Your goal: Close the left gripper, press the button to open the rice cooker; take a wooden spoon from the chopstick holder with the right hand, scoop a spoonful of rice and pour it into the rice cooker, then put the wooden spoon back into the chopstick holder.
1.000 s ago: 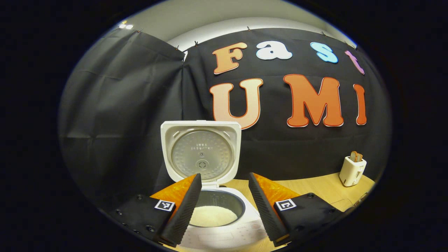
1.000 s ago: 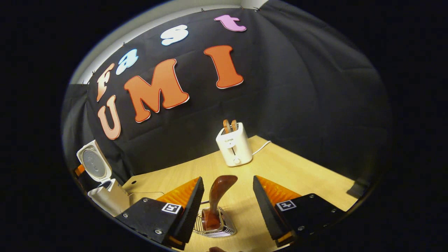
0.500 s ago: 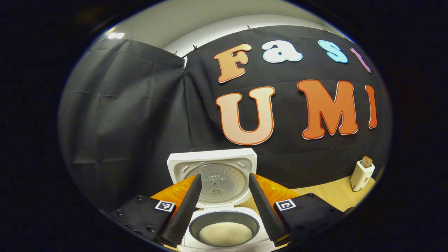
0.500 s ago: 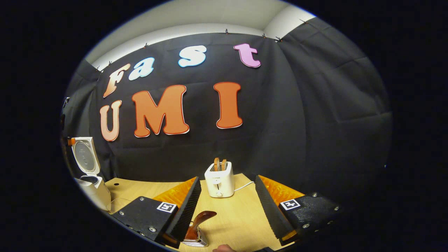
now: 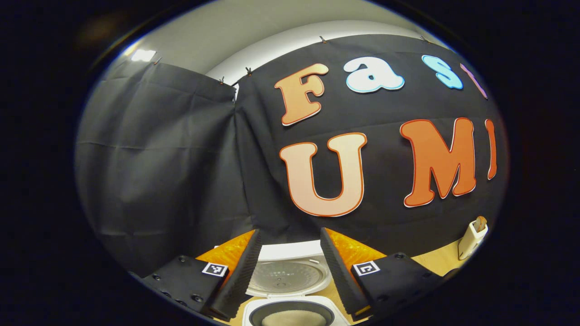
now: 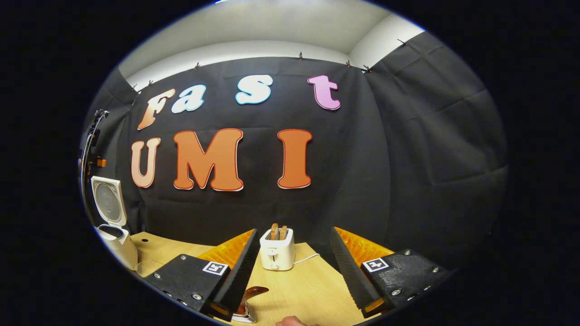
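Rice cooker low at the frame edge in the left gripper view, lid standing open behind, inner pot holding a flat bed of white rice. Left tongs apart, empty, raised above the cooker with the lid seen between the fingers. Farther right on the bench, a white toaster with a slice poking out.

In the right gripper view: same cooker far off to the left, lid up. Right tongs apart and empty, pointing over the bench toward the toaster, two slices in its slots. Wooden spoon back in the chopstick holder at the bottom edge, partly hidden by the left-hand finger, handle tip leaning out to the right. Something pale at the very bottom edge, maybe a fingertip; too little showing to tell.

Judging by the open lid, the rice in the pot and the spoon in its holder, likely at or near the end of the task.

Possible trouble: spoon leaning, holder light and wiry by the look, so a brush from the finger just beside it could tip both over. On the left, a careless drop of the tongs could knock the upright lid shut or dip into the rice. Cannot tell whether the spoon is seated deep.
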